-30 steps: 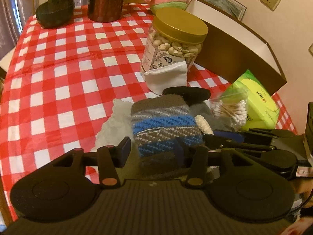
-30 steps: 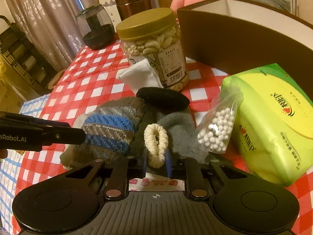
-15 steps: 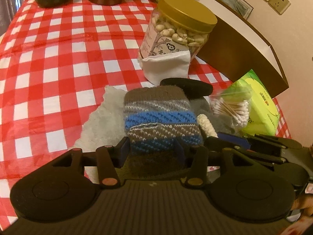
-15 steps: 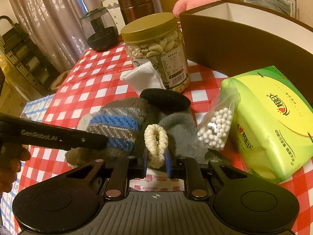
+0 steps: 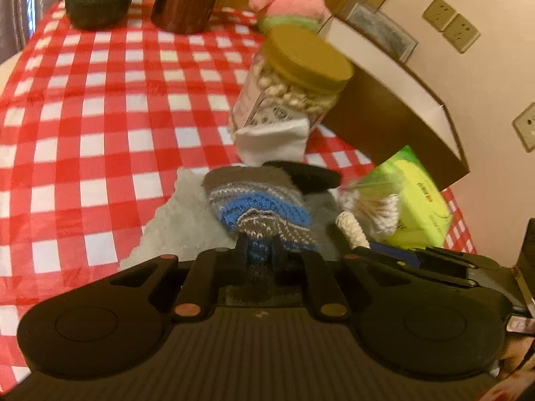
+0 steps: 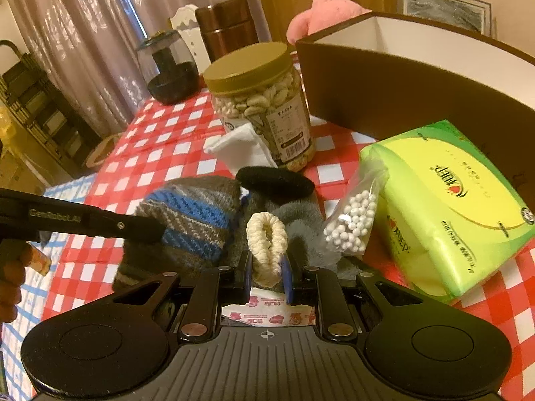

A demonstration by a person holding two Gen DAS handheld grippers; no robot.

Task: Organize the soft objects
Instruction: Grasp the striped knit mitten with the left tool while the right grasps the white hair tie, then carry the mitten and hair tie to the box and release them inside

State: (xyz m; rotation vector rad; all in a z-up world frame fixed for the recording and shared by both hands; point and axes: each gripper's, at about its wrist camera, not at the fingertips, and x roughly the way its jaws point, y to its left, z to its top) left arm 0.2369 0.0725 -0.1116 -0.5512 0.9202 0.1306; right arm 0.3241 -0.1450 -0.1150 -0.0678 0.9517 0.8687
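beside nut jar [image 5: 294,90], left gripper [image 5: 259,249] jaws closing on striped knit sock [image 5: 257,205], right gripper [image 6: 266,272] clamped on cream scrunchie [image 6: 266,244]

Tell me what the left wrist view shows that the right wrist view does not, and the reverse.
Only the left wrist view shows the wall sockets and the fluffy white cloth under the pile.

Only the right wrist view shows the curtains, the box's white inside and a sticker sheet below the right gripper.

Both show the left gripper, its jaws closing on the striped knit piece, the cream scrunchie pinched by the right gripper, the nut jar, tissue pack and pink plush.
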